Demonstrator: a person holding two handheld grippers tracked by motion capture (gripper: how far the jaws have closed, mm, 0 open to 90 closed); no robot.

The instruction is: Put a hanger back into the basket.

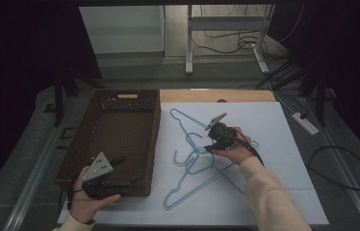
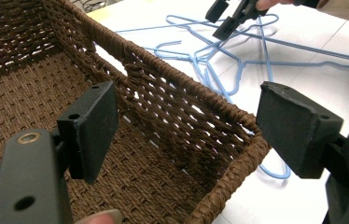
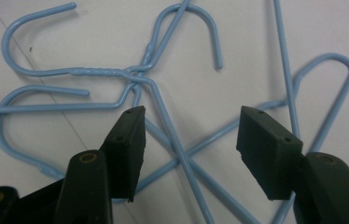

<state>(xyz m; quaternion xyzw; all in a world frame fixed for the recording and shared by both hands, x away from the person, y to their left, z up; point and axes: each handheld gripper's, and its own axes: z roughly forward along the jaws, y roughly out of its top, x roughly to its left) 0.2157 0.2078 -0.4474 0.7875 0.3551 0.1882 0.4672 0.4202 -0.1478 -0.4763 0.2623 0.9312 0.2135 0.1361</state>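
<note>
A white table [image 1: 284, 159] carries a brown woven basket [image 1: 106, 130] at its left (nothing inside it) and tangled blue wire hangers [image 1: 202, 159] beside it, while the left gripper [image 1: 120, 173] gapes wide at the basket's near corner and the right gripper [image 1: 209, 139] hangs wide apart, empty, just over the hangers.

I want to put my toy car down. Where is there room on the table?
The white mat is bare right of the blue hangers, out to its right edge, and along its far edge. The brown basket is empty inside too. It is crowded mid-mat, where the tangled hangers lie under the open right tool.
</note>
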